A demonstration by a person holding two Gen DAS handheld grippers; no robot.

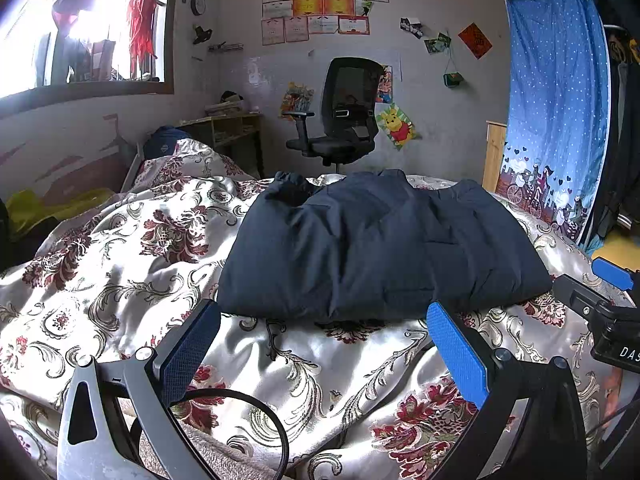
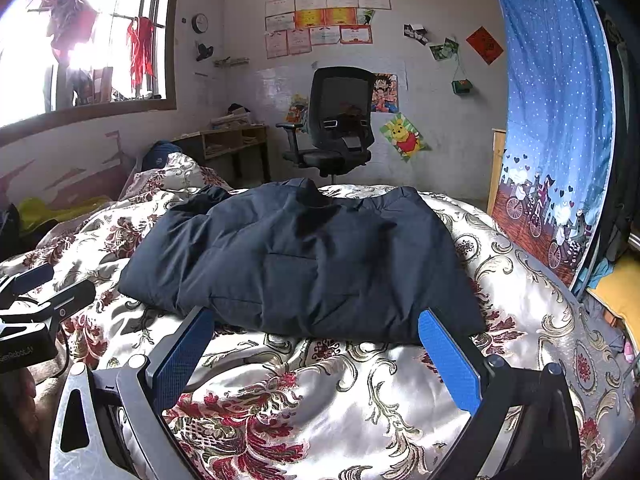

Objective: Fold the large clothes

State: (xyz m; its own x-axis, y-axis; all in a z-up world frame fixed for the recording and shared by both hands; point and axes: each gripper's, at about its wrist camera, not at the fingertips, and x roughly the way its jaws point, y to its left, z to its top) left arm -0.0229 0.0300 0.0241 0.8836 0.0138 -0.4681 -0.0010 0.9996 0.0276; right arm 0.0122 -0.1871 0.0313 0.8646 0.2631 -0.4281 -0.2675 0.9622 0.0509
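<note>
Jacket: we see a dark navy padded jacket (image 1: 380,248) folded into a thick bundle, lying on the quilt (image 1: 120,272) at the middle of the bed, its near edge facing both cameras.
Left gripper: our left gripper (image 1: 322,320) has its fingers spread wide with nothing between them; it sits over the quilt just short of the jacket's near edge, not touching it as far as we can tell.
Right gripper: our right gripper (image 2: 316,330) is likewise spread apart and empty, its blue pads (image 2: 450,364) flanking the jacket's near hem.
Each other: the right gripper shows at the right edge of the left view, the left one at the left edge of the right view, so we hold them side by side.
Behind: a black office chair (image 2: 336,120) stands past the bed by the wall; a blue curtain (image 2: 560,112) hangs at the right.
</note>
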